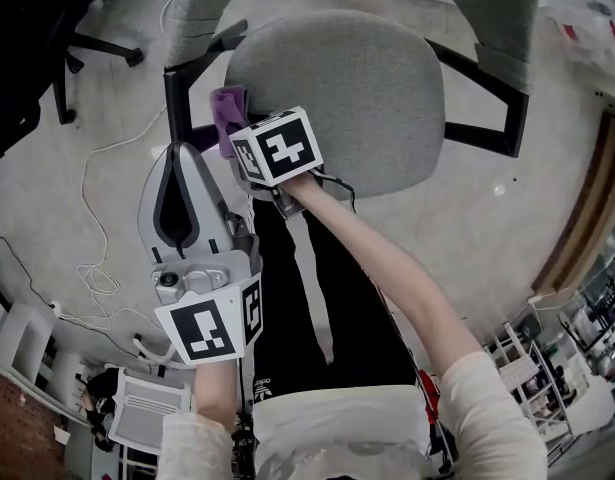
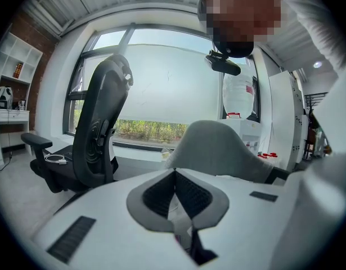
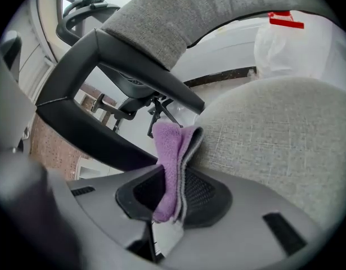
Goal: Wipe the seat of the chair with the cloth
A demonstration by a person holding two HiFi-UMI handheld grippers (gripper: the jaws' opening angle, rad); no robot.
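Right claw (image 3: 174,179) is clamped on the folded purple fleece cloth (image 3: 168,145), at the edge of the grey fabric chair seat (image 3: 274,139). Left claw (image 2: 174,176) is closed, empty, clear of the seat.

left claw (image 2: 174,173): closed up, seemingly empty | black chair (image 2: 99,134) at left

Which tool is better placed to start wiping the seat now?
Right. The right tool is shut on the purple cloth at the edge of the seat. The left tool is shut, empty, and held off the seat.
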